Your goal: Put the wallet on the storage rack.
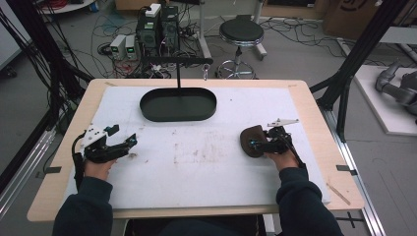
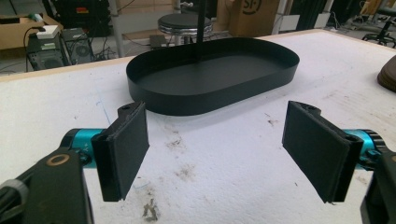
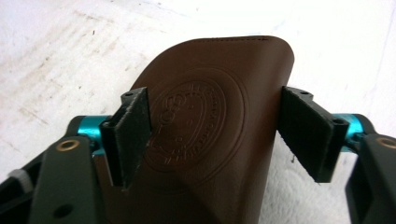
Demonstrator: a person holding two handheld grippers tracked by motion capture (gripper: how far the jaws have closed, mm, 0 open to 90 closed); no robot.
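Right now the right gripper [image 1: 256,143] sits near the table's [image 1: 310,105] right edge, jaws pointing left and standing wide on either side of a brown leather case [image 1: 250,140]. In the right gripper view the case [image 3: 219,135] lies flat on the white mat [image 3: 60,56] between the two pads [image 3: 133,135]; the left pad seems to be at the case's edge, the right pad just beside the other edge, and whether either presses on the leather I cannot tell. An embossed round stamp shows on top of the case. The left gripper [image 1: 129,141] rests near the left edge of the mat [image 1: 196,167], jaws wide with nothing between them; in the left gripper view its pads [image 2: 123,149] stand far apart over stained mat [image 2: 196,154]. A black oval tray [image 1: 147,105] sits at the mat's far middle, with a thin black post rising from it; in the left gripper view the tray [image 2: 215,100] lies straight ahead of the jaws, well apart from them. The case is well apart from the tray, to its right and nearer the person. Both sleeves come in from the near edge.
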